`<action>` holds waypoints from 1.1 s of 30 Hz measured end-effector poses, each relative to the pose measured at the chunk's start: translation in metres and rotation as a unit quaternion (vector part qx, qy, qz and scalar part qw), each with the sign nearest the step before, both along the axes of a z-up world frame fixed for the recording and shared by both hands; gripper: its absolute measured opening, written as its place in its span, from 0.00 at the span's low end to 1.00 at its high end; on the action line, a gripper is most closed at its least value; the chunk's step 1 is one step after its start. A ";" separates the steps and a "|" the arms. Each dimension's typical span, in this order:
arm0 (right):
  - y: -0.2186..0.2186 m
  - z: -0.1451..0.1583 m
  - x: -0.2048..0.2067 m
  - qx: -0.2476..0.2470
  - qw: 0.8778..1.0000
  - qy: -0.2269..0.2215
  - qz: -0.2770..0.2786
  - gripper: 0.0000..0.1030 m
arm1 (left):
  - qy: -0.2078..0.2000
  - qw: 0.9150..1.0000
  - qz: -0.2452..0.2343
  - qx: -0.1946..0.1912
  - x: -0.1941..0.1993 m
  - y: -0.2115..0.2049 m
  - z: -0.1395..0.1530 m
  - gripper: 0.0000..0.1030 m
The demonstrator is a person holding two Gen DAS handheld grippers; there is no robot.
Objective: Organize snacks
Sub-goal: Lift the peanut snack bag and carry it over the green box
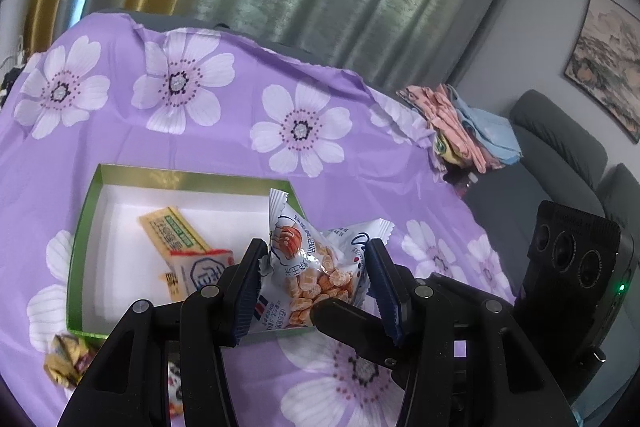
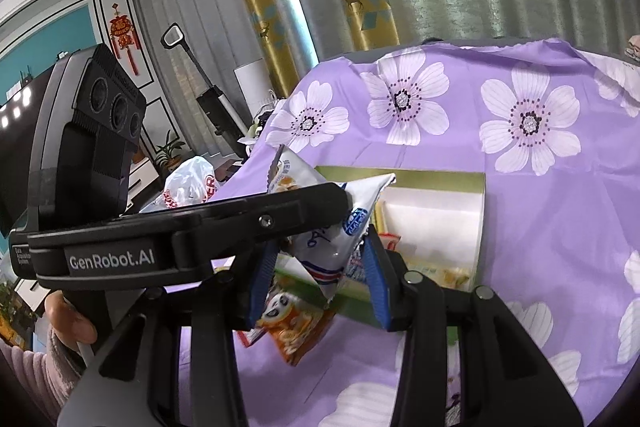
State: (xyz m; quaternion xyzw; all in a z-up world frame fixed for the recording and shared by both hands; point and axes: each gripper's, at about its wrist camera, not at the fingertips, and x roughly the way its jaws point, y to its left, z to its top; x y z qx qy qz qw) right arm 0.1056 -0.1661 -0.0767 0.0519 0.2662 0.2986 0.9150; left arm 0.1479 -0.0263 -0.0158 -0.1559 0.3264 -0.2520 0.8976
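Observation:
A green-rimmed box [image 1: 86, 211] with a white inside lies on the purple flowered cloth. In it are a yellow snack packet [image 1: 172, 231] and a white-and-orange packet [image 1: 200, 267]. My left gripper [image 1: 316, 271] is shut on a white bag of orange crackers [image 1: 316, 283], held above the box's near right corner. In the right wrist view my right gripper [image 2: 320, 267] stands around the white end of the same bag [image 2: 340, 235], and whether it grips the bag cannot be told. The left gripper's finger [image 2: 240, 215] crosses just in front. An orange panda snack packet [image 2: 292, 319] lies on the cloth below.
A crumpled gold wrapper [image 1: 66, 363] lies left of the box's near corner. Folded pink and blue cloths [image 1: 464, 123] sit at the table's far right edge, with a grey sofa [image 1: 560, 155] beyond. A white plastic bag [image 2: 188, 183] lies off the left side.

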 end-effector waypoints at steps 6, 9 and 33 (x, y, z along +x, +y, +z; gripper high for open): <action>0.002 -0.011 0.023 -0.006 1.000 0.014 0.002 0.42 | 0.017 1.000 0.007 -0.004 0.022 0.003 -0.015 0.50; 0.003 -0.020 0.035 -0.006 1.000 0.027 0.001 0.42 | 0.029 1.000 0.011 -0.002 0.033 0.003 -0.025 0.50; 0.026 -0.046 0.075 -0.040 0.996 0.075 0.000 0.45 | 0.081 0.996 0.034 -0.009 0.064 0.019 -0.060 0.50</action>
